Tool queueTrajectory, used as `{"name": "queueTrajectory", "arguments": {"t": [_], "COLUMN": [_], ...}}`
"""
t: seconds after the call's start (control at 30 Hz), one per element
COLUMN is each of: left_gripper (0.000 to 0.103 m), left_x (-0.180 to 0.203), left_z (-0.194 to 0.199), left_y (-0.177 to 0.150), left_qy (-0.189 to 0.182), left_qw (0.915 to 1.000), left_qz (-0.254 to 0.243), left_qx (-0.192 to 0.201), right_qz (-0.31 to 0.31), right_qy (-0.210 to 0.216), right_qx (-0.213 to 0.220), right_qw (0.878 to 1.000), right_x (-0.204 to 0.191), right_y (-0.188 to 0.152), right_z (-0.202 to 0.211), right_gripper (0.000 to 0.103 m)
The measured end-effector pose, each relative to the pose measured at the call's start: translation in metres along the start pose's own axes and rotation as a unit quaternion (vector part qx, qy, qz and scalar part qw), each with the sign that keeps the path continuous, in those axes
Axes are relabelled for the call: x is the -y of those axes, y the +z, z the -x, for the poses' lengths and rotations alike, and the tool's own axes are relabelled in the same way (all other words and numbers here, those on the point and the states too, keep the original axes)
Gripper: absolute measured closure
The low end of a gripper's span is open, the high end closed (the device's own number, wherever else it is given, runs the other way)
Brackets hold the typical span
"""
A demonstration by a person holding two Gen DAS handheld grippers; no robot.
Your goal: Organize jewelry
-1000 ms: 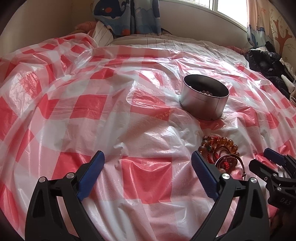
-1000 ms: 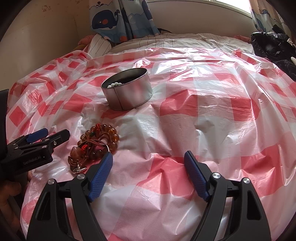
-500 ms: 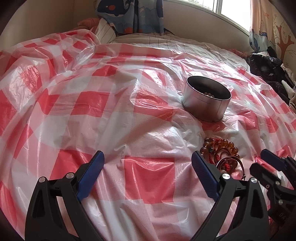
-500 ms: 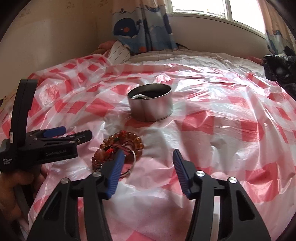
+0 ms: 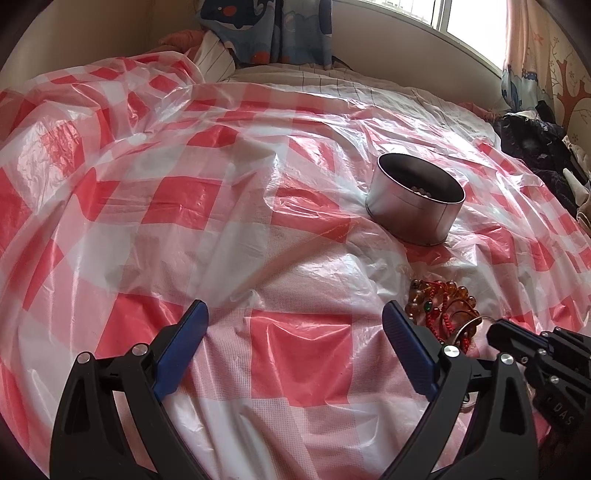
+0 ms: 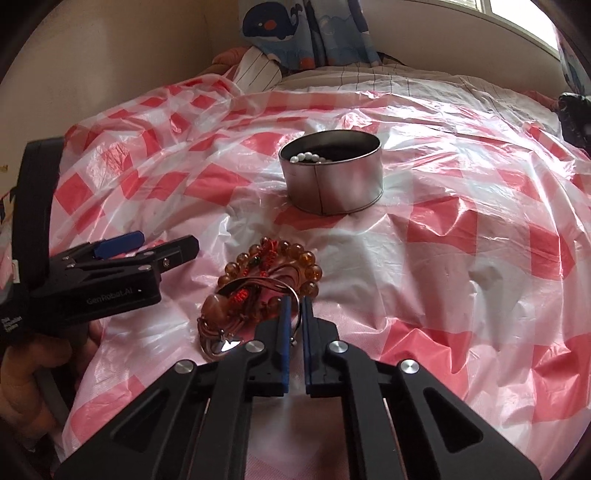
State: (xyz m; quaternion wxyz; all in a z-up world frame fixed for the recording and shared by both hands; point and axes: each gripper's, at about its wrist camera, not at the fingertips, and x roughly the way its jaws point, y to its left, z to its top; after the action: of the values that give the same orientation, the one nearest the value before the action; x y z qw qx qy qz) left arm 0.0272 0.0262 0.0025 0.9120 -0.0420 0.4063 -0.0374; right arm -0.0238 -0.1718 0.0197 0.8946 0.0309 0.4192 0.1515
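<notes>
Two grippers were noted near the metal tin (image 6: 332, 181). Right gripper (image 6: 294, 308) had just been closed on the thin bangle (image 6: 293, 295) atop the bead pile (image 6: 273, 269); left gripper (image 5: 291, 325) was held spread, empty.

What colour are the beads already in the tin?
White, pearl-like beads inside the metal tin; clearest in the right wrist view.

1. A home bedroom: a bed (image 5: 369, 92) with striped bedding fills both views, covered by a red-and-white checked plastic sheet (image 5: 184, 192).
2. A whale-print curtain (image 6: 306, 33) hangs at the head end.
3. A window (image 5: 443, 14) sits above a long sill.
4. Dark clothes (image 5: 532, 147) lie heaped at the bed's edge, beside a tree-patterned curtain (image 5: 565, 77).
</notes>
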Motion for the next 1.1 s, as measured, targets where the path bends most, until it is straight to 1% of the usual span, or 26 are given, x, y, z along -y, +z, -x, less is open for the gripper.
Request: {"name": "queueTrajectory", "arguments": {"t": [0.13,0.23,0.37,0.4,0.43,0.47,0.53,0.6,0.67,0.73,0.77,0.83,0.9,0.93,1.03,1.07,1.1], "left_gripper": [0.012,0.012,0.012,0.012,0.012,0.012,0.012,0.012,0.012,0.012,0.012,0.012,0.012,0.012,0.012,0.014,0.02], "left_x": [0.0,0.0,0.001,0.001,0.001,0.001,0.001,0.002,0.005,0.016,0.025,0.046,0.063,0.07,0.078,0.077,0.077], "left_z": [0.0,0.0,0.0,0.0,0.0,0.0,0.001,0.004,0.015,0.027,0.032,0.038,0.035,0.032,0.025,0.021,0.018], "left_y": [0.0,0.0,-0.001,-0.001,-0.001,-0.001,-0.001,-0.001,-0.002,-0.002,-0.003,-0.005,-0.008,-0.008,-0.004,-0.001,0.002], "left_qy": [0.001,-0.001,0.001,0.0,0.0,0.0,-0.003,-0.006,-0.016,-0.036,-0.046,-0.052,-0.054,-0.053,-0.06,-0.064,-0.07], "left_qw": [1.0,1.0,1.0,1.0,1.0,1.0,1.0,0.9999,0.9993,0.9974,0.9954,0.9904,0.9852,0.9833,0.982,0.9823,0.9825], "left_qz": [-0.001,0.0,-0.002,-0.002,-0.002,-0.001,0.0,0.002,-0.003,-0.029,-0.051,-0.102,-0.147,-0.161,-0.172,-0.17,-0.168], "left_qx": [-0.001,0.0,-0.002,-0.003,-0.003,-0.003,0.0,0.009,0.032,0.056,0.067,0.077,0.07,0.065,0.051,0.046,0.039], "right_qz": [-0.035,-0.032,-0.059,-0.067,-0.073,-0.075,-0.098,-0.134,-0.151,-0.151,-0.151,-0.156,-0.167,-0.17,-0.163,-0.159,-0.158], "right_qy": [0.021,0.037,0.092,0.105,0.091,0.063,0.028,0.013,0.0,-0.011,-0.016,-0.021,-0.022,-0.024,-0.029,-0.032,-0.035], "right_qx": [0.031,0.048,0.077,0.078,0.069,0.058,0.046,0.042,0.04,0.031,0.025,0.017,0.011,0.011,0.01,0.01,0.011], "right_qw": [0.999,0.998,0.991,0.989,0.991,0.993,0.994,0.99,0.988,0.988,0.988,0.987,0.986,0.985,0.986,0.987,0.987], "right_x": [0.01,0.008,0.014,0.018,0.022,0.027,0.041,0.059,0.067,0.068,0.068,0.07,0.074,0.074,0.071,0.07,0.069], "right_y": [-0.002,0.0,0.008,0.009,0.01,0.01,0.008,0.003,0.002,0.001,0.0,-0.003,-0.007,-0.008,-0.009,-0.009,-0.009], "right_z": [0.021,0.031,0.047,0.049,0.048,0.046,0.041,0.04,0.038,0.034,0.031,0.025,0.019,0.018,0.016,0.015,0.015], "right_gripper": [0.099,0.098,0.098,0.098,0.099,0.099,0.098,0.098,0.098,0.097,0.097,0.097,0.084,0.074,0.071,0.071,0.071]}}
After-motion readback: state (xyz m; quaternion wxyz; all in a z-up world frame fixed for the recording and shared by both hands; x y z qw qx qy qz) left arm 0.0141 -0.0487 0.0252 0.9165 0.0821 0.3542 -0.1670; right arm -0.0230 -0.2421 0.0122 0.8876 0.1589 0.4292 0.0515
